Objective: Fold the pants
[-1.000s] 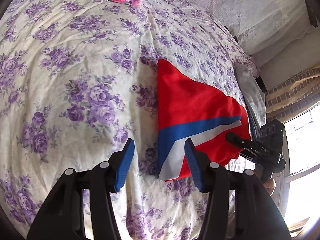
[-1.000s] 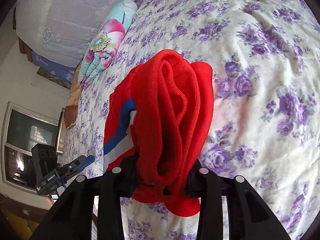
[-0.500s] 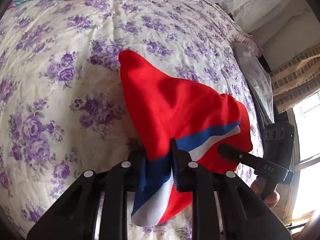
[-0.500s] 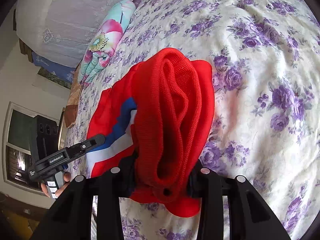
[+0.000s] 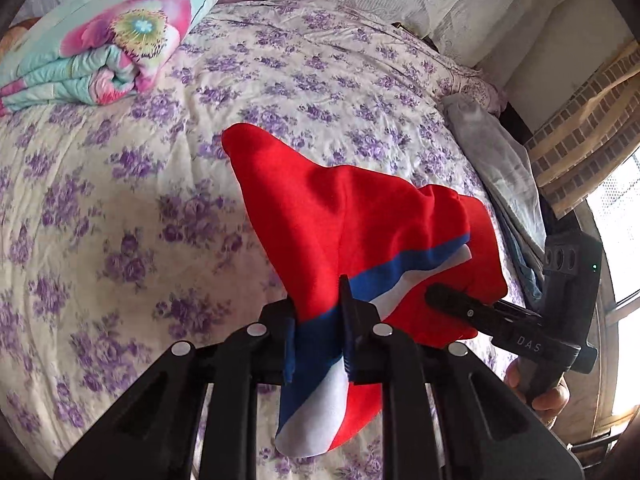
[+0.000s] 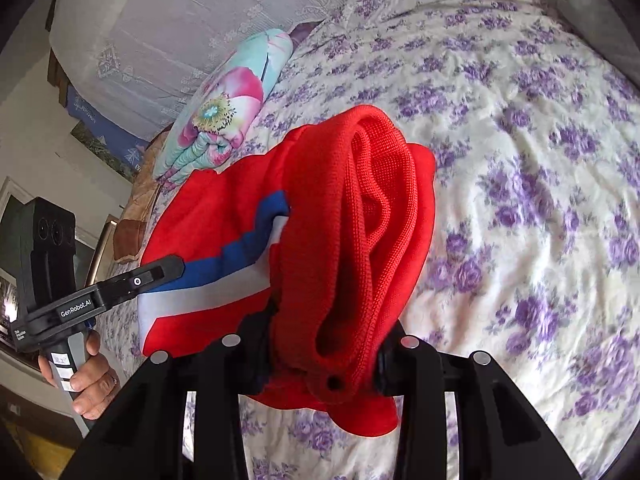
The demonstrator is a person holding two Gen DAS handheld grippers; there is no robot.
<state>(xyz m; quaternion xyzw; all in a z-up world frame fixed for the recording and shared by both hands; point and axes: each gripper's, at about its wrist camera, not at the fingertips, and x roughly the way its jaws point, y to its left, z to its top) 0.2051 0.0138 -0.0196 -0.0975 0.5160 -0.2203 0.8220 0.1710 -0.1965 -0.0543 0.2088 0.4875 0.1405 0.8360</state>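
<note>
The red pants with a blue and white stripe hang lifted above the flowered bedspread. My left gripper is shut on the striped hem end. My right gripper is shut on the bunched red waistband. In the left wrist view the right gripper holds the far side of the cloth. In the right wrist view the left gripper sits at the striped edge of the pants.
A folded turquoise and pink flowered quilt lies at the head of the bed, also in the right wrist view. A grey cloth lies on the bed's right edge. Lace-covered headboard behind; window at the right.
My left gripper moved in from open beside the pants and closed on the striped corner. Both grippers then raised the pants off the bed.
</note>
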